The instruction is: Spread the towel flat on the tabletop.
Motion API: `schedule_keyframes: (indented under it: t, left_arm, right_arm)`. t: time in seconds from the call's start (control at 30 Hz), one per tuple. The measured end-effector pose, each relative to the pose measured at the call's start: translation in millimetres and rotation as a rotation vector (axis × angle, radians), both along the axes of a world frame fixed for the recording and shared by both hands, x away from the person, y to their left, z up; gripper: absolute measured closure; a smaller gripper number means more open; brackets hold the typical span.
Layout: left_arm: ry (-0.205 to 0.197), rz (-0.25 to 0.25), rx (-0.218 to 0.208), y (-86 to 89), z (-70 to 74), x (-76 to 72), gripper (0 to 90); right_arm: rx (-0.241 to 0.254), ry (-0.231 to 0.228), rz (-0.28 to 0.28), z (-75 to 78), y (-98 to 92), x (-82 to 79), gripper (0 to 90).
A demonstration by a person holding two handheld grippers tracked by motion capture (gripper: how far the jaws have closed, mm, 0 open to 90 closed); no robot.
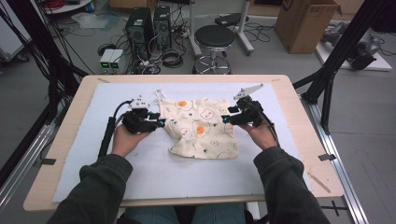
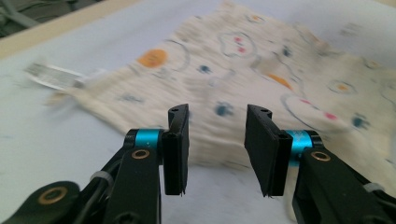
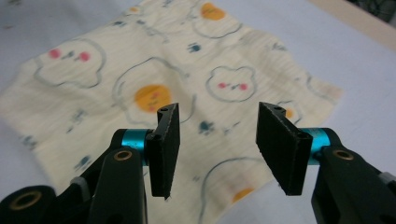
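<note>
A cream cloth (image 1: 201, 128) printed with bears and orange-yolked eggs lies rumpled in the middle of the table, with a white tag (image 1: 161, 94) at its far left corner. My left gripper (image 1: 161, 122) hangs at the cloth's left edge. In the left gripper view its jaws (image 2: 218, 135) stand apart with nothing between them, and the cloth (image 2: 261, 74) and tag (image 2: 53, 77) lie just beyond. My right gripper (image 1: 225, 119) sits at the cloth's right edge. It is open (image 3: 218, 140) just above the cloth (image 3: 140, 74), gripping nothing.
A white mat (image 1: 140, 172) covers most of the wooden table (image 1: 70, 121). A thin wooden stick (image 1: 319, 182) lies near the front right corner. Beyond the table stand a black stool (image 1: 214, 37), computer towers (image 1: 140, 28) and a cardboard box (image 1: 303, 23).
</note>
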State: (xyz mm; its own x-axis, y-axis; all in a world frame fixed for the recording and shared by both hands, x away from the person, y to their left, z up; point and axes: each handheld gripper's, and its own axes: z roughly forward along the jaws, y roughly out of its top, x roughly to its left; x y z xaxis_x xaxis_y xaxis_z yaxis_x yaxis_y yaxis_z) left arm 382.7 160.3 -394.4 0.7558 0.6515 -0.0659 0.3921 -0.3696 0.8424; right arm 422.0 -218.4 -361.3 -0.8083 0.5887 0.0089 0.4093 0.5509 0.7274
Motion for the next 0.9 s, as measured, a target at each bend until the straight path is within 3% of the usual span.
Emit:
schedule_keyframes:
  t: [0.13,0.2,0.27,0.43,0.57,0.73,0.9]
  left_arm:
    - [0.020,-0.090,0.014,-9.9,-12.0,-18.1,60.1]
    - [0.009,-0.110,-0.010,-11.5,-15.3,-25.9,60.2]
    - [0.018,-0.134,0.003,-12.8,-18.7,-30.3,60.3]
    - [0.037,-0.152,-0.006,-11.9,-28.8,-37.5,59.2]
    - [0.062,-0.185,0.038,-16.6,-37.1,-39.7,58.2]
    - [0.082,-0.198,0.056,-22.1,-43.5,-38.3,58.4]
    - [0.074,-0.211,0.097,-26.7,-45.6,-38.4,68.9]
  right_arm:
    - [-0.001,0.023,0.049,-11.8,-4.1,-21.1,48.6]
    - [-0.014,0.068,0.070,-17.8,-3.3,-27.6,46.9]
    - [0.000,0.052,0.077,-24.0,-4.8,-35.9,48.0]
    - [0.023,0.086,0.083,-42.6,-10.1,-49.3,47.6]
    - [0.024,0.095,0.108,-53.6,-9.3,-59.7,47.9]
    - [-0.015,0.111,0.130,-64.2,-7.2,-64.9,51.0]
    - [-0.056,0.122,0.144,-70.8,-5.8,-65.8,60.2]
